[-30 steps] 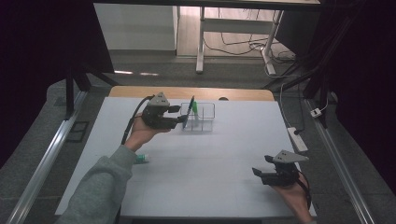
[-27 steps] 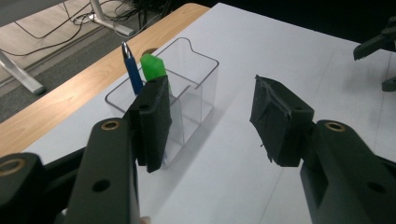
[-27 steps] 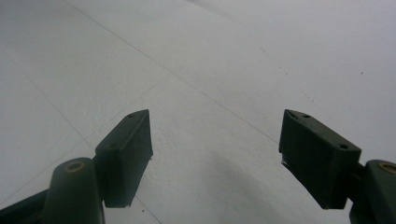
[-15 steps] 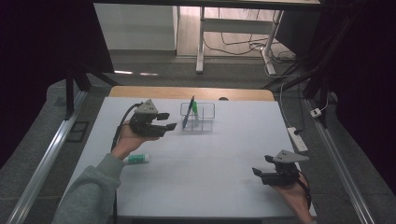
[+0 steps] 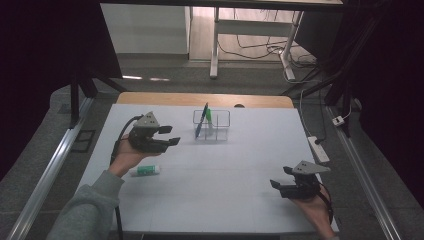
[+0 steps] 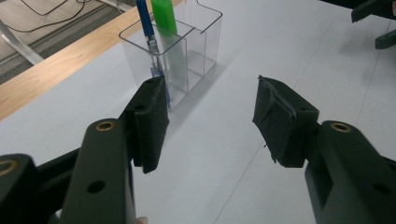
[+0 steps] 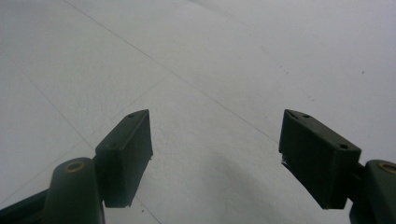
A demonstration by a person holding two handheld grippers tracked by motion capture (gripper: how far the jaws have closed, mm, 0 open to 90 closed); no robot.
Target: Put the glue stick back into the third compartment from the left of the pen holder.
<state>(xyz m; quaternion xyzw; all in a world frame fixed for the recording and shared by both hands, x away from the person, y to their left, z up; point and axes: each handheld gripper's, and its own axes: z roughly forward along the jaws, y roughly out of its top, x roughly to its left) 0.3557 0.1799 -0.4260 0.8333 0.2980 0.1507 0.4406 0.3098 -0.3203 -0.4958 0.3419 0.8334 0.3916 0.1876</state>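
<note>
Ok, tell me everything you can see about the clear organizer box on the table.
The clear organizer looks like transparent plastic, split by thin walls into compartments. It stands upright near the far edge of the white table. A blue pen and a green marker lean inside it. No gripper touches it.

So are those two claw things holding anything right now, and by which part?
No, nothing is held. The left gripper has its fingers apart with bare table between them, and the right gripper is open over the bare table too.
</note>
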